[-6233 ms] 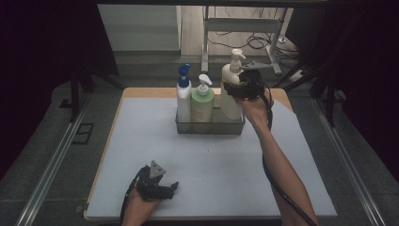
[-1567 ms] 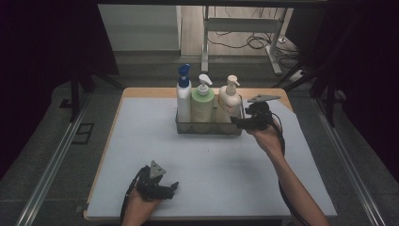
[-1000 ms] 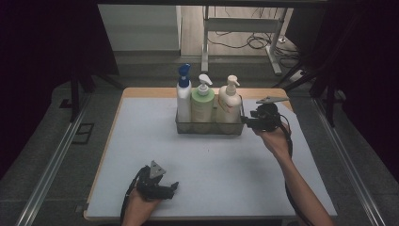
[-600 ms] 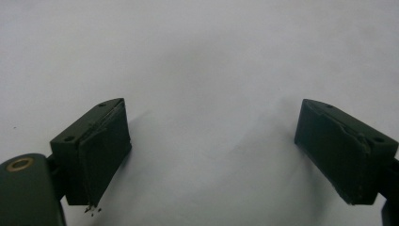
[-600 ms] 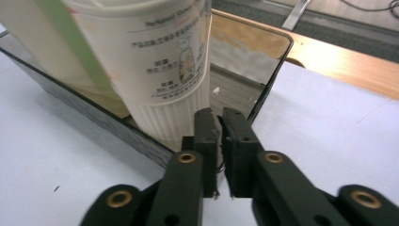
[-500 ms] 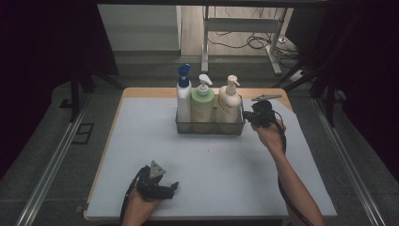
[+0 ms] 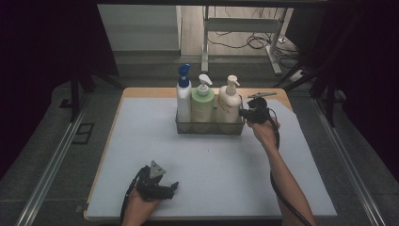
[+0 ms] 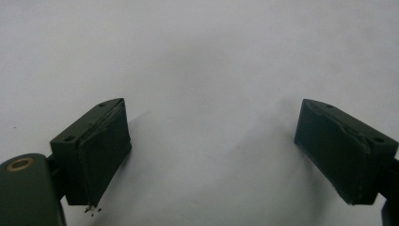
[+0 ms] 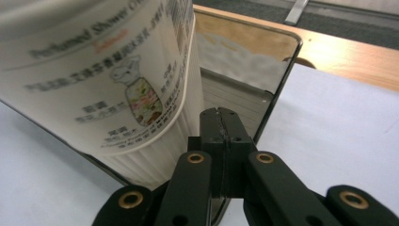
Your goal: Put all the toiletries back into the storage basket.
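Clear, glossy plastic forms the tray (image 7: 210,128) that stands toward the far side of the desk (image 7: 141,141), on its pale grey mat. Three pump bottles are held upright in it in a row: a white bottle with a blue pump (image 7: 183,99) at the left end, a green bottle (image 7: 203,103) in the middle, and a cream bottle (image 7: 228,104) at the right end, each just beside the next.

The right gripper (image 7: 243,114) is held at the tray's right end, level with its end wall. In the right gripper view the two black jaws of the right gripper (image 9: 220,123) are seen pressed together, and the thin end wall of the tray (image 9: 277,70) is pinched between them at its rim. The cream bottle (image 9: 108,80) is seen standing just inside that wall, close beside the jaws; whether it is touched by them cannot be told. The jaws have just been closing, with the tray wall between them.

The left gripper (image 7: 173,187) is rested on the near left part of the desk, well apart from the tray. In the left gripper view its jaws are seen spread wide over the bare mat (image 8: 207,70), with nothing between them.
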`<state>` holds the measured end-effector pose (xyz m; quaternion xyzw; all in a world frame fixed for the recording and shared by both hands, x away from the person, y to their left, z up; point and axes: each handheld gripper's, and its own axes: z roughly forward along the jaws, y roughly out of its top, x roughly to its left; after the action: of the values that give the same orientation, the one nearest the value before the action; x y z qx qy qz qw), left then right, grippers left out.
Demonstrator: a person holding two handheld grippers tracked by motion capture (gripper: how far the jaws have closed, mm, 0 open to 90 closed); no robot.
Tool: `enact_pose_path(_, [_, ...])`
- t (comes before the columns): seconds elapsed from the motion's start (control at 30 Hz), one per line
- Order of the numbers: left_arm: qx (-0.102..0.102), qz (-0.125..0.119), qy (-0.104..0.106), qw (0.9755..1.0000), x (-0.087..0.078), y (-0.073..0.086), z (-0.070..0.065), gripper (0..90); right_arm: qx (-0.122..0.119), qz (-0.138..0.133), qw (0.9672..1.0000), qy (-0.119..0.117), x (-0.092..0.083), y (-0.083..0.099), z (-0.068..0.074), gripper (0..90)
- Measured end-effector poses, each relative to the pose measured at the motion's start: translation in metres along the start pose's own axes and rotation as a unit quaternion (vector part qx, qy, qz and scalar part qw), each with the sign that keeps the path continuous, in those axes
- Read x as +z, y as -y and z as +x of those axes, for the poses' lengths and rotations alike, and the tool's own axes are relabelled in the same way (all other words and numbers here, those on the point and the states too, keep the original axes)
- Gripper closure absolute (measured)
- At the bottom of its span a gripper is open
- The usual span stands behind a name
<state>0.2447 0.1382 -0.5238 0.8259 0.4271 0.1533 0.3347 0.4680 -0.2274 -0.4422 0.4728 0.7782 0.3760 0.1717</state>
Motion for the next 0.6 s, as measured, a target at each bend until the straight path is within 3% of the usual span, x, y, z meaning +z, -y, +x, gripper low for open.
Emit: enact_pose_path(0.6, [0.0,0.0,0.0,1.0,0.0,0.0,0.0,10.6,-0.004,0.03,0.9995,-0.005,0.02,0.006,0.003,89.5])
